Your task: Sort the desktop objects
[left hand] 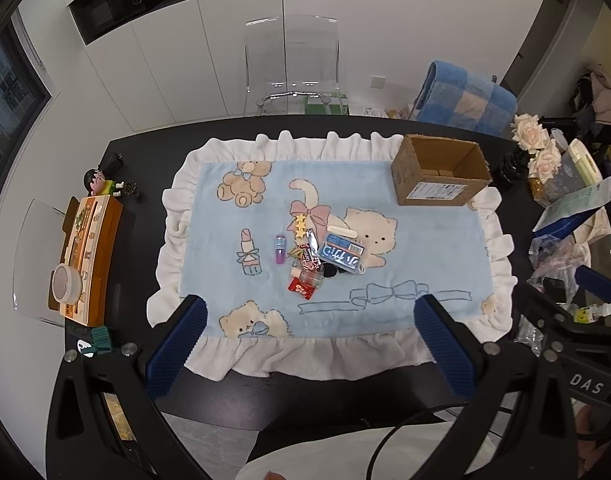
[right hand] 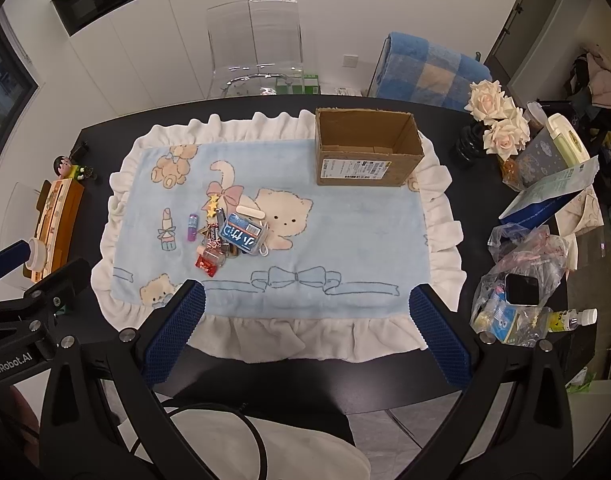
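A pile of small items lies mid-mat on the blue cartoon cloth (left hand: 425,248) (right hand: 365,240): a blue box (left hand: 341,255) (right hand: 242,235), a purple lip-balm tube (left hand: 280,249) (right hand: 192,227), a star hair clip (left hand: 298,227) (right hand: 212,206), a red packet (left hand: 302,289) (right hand: 206,266) and a small clear jar (left hand: 311,276). An open, empty cardboard box (left hand: 439,170) (right hand: 367,146) stands at the mat's far right. My left gripper (left hand: 311,340) and right gripper (right hand: 305,330) are both open and empty, hovering over the mat's near edge.
The black table (left hand: 145,152) holds an orange tray with a white jar (left hand: 67,280) and a figurine (left hand: 97,182) at left. Roses (right hand: 497,118), plastic bags (right hand: 521,264), a phone (right hand: 521,289) and a small bottle (right hand: 571,317) clutter the right. A clear chair (left hand: 291,64) stands behind.
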`<state>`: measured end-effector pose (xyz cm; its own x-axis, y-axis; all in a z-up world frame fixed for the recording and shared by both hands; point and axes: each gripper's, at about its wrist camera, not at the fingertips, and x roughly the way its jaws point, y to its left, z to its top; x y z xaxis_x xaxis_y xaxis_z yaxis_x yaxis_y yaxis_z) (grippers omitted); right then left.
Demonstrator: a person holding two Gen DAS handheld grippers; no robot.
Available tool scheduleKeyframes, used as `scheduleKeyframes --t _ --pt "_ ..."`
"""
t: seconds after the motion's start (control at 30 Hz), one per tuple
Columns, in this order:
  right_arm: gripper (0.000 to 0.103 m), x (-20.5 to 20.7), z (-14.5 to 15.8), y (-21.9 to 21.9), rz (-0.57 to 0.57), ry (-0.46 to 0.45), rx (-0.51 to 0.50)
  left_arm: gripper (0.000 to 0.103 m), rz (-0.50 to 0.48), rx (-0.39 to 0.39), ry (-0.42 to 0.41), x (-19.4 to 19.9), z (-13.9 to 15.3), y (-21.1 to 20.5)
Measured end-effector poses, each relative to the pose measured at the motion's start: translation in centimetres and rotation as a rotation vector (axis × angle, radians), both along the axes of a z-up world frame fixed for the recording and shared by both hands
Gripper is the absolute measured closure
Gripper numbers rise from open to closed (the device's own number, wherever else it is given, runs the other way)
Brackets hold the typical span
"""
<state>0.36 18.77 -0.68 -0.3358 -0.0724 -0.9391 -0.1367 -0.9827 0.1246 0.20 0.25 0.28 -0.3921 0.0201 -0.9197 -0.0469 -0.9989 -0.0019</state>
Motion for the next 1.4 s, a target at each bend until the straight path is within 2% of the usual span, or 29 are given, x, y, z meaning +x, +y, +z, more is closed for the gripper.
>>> scheduleKeyframes --t 0.27,0.97,1.4 --pt "0.000 0.3 0.5 0.4 -0.007 0.019 -0.006 0.000 0.032 0.010 -0.008 -0.1 0.1 0.0" --pt "0.000 0.3 0.7 0.2 -0.003 0.028 -0.003 0.000 0.026 0.025 -0.026 -0.8 0.1 -0.3" --pt "0.000 -0.1 0.0 -0.3 0.001 0.007 -0.013 0.000 0.026 0.009 -0.044 -1.1 -0.6 -0.6"
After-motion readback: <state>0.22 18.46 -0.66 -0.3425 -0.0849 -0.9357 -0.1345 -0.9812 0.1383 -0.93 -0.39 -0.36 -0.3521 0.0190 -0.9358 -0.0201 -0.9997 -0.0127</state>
